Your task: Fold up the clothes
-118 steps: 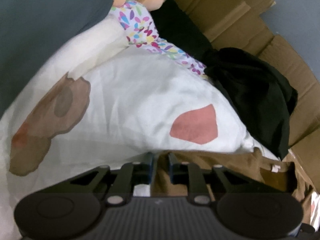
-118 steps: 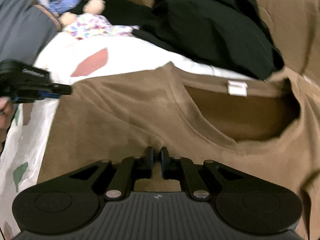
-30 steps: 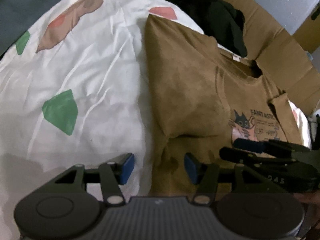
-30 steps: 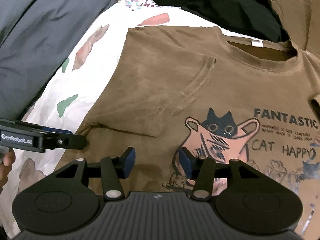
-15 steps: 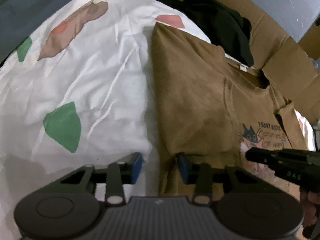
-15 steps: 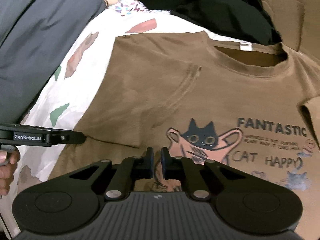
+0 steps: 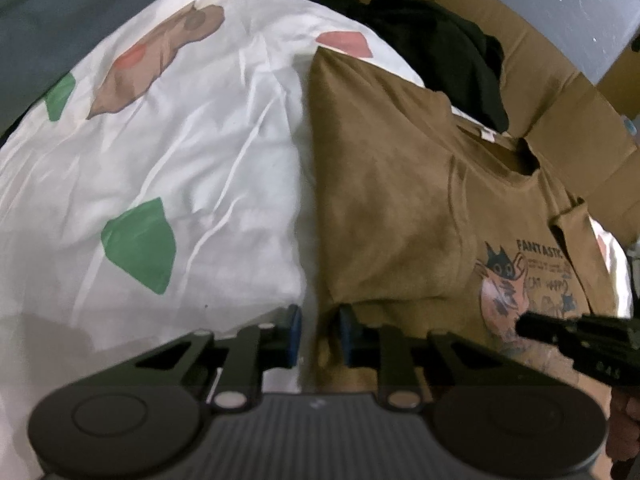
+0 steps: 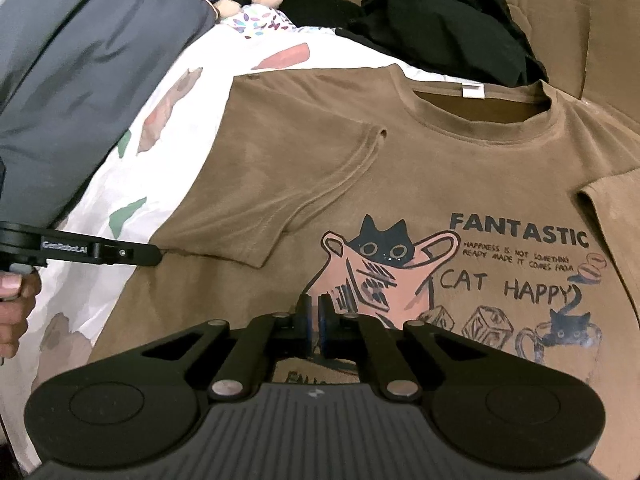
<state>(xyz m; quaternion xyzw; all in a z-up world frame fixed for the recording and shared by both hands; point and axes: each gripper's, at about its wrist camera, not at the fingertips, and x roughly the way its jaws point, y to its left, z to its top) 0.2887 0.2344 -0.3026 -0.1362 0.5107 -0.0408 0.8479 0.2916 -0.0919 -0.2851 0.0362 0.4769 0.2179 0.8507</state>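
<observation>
Brown tee (image 8: pixel 400 168): soft, light, floppy; grab hem. Right tongs (image 8: pixel 313 320) pinch it; left tongs (image 7: pixel 318 334) closing on its edge.

"FANTASTIC", "CAT HAPPY" on T-shirt (image 8: pixel 400 184)

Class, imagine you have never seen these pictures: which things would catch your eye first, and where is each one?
The brown T-shirt fills the middle of the bed, with a bold cat print and "FANTASTIC" lettering on its chest. The right gripper is shut on its lower part. Left of it lies a white sheet with coloured patches; black clothing is heaped behind.
</observation>
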